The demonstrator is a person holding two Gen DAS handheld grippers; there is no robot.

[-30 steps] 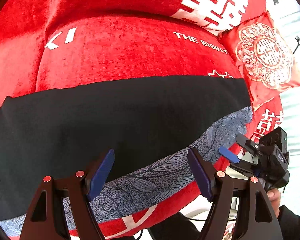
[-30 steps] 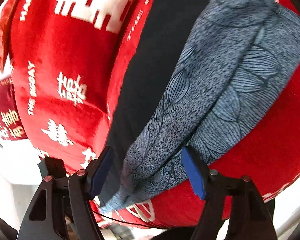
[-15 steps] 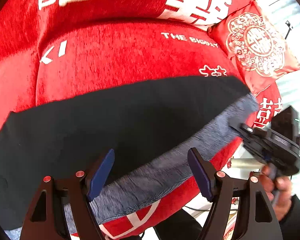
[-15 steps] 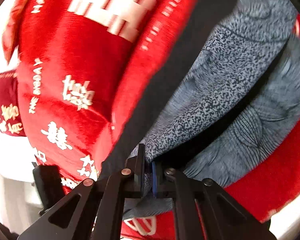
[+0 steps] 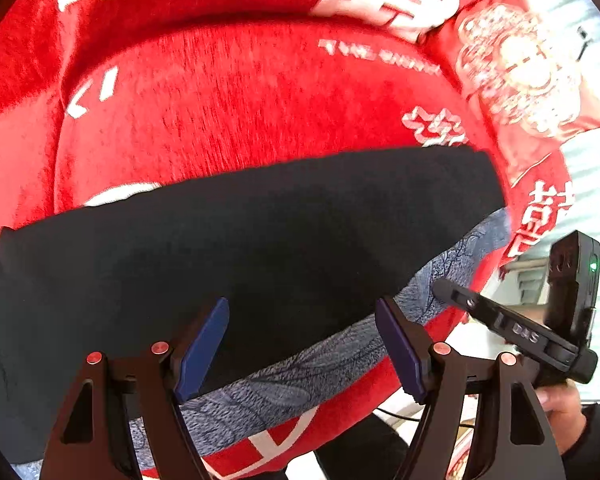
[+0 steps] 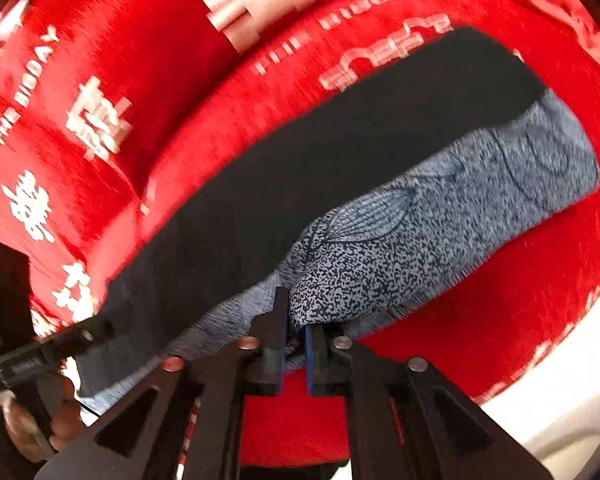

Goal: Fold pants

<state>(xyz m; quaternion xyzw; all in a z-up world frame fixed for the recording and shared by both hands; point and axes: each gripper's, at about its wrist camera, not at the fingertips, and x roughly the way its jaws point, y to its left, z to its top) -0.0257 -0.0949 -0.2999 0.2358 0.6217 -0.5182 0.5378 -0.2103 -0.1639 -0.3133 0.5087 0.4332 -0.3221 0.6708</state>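
pants: we see matt black cloth, speckled grey-blue leaf-print lining
sofa cover: fuzzy red velvety cloth
claw pads: smooth blue

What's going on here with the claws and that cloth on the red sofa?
A person is folding dark pants with a blue-grey leaf-print lining laid across a red velvet sofa with white lettering. The right claw has a fold of the lining's edge between its jaws, which are opening slightly. The left claw hovers open above the pants, gripping nothing.
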